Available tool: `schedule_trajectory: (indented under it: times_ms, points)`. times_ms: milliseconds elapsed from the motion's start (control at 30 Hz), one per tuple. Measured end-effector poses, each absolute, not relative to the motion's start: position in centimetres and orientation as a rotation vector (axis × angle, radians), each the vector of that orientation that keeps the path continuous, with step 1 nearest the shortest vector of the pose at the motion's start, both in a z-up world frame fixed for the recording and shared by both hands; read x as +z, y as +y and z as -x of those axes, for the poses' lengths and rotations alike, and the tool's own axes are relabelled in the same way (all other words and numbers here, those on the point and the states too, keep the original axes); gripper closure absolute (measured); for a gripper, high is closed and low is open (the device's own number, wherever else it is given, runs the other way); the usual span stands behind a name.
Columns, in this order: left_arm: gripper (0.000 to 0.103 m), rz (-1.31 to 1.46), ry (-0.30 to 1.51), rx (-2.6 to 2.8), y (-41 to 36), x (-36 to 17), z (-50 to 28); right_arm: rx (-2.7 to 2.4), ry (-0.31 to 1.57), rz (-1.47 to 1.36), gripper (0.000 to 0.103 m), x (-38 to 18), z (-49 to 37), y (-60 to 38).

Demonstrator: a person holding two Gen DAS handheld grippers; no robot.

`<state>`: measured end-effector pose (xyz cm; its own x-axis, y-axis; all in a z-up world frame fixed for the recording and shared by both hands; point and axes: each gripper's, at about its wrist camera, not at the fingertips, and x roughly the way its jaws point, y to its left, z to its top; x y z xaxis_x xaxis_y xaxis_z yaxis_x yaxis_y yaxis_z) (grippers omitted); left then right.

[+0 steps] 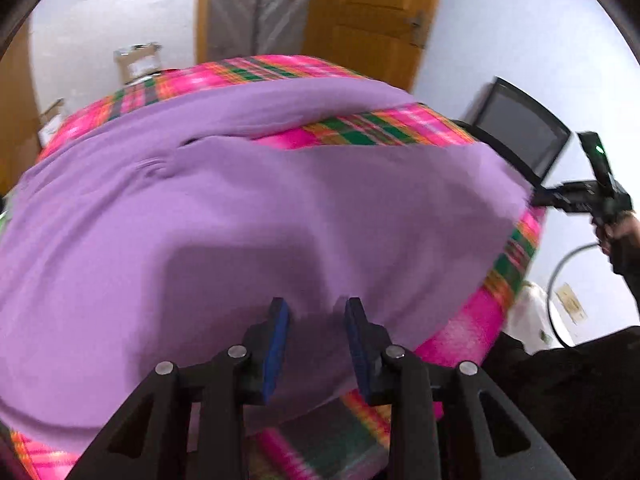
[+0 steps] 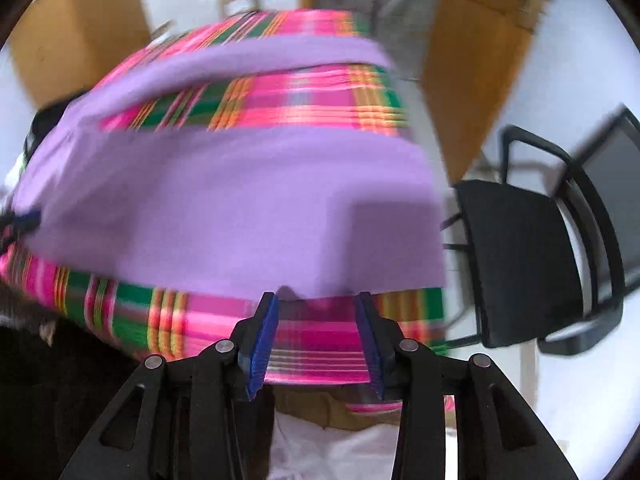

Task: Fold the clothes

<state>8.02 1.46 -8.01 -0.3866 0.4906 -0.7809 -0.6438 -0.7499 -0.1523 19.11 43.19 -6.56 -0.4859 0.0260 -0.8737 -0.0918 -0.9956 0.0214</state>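
A purple garment (image 1: 248,216) lies spread on a table covered with a pink, green and orange plaid cloth (image 1: 376,128). One sleeve or folded strip of it runs along the far side (image 2: 248,56). My left gripper (image 1: 317,314) hovers over the garment's near part, its blue pads apart with purple fabric showing in the gap and neither pad pressing it. My right gripper (image 2: 319,302) is open at the garment's near edge (image 2: 320,280), over bare plaid. In the left wrist view the right gripper (image 1: 540,198) sits at the garment's right edge, held by a hand (image 1: 620,236).
A black chair (image 2: 520,264) stands right of the table, with a dark screen (image 1: 520,132) behind it. A wooden door (image 1: 368,12) and a cardboard box (image 1: 138,60) are beyond the far edge. The person's dark clothing (image 1: 560,400) is close at the near side.
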Motion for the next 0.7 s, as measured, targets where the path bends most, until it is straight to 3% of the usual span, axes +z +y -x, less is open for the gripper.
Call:
schedule_trajectory:
  times_ms: [67,200,467,700]
  points:
    - [0.073,1.117,0.254,2.137,2.5,-8.0,-8.4,2.704,0.181,1.494,0.061,-6.1,-18.8,42.7]
    - [0.073,1.117,0.207,2.183,2.8,-7.7,-7.9,2.881,0.157,1.447,0.061,-6.2,-16.2,37.8]
    - [0.073,1.135,0.098,2.426,-1.6,-6.6,-6.4,3.114,0.054,1.491,0.061,-6.9,-9.9,29.2]
    - [0.073,1.234,0.016,2.526,-4.9,-8.2,-5.3,3.109,-0.054,1.523,0.061,-7.6,-7.7,27.6]
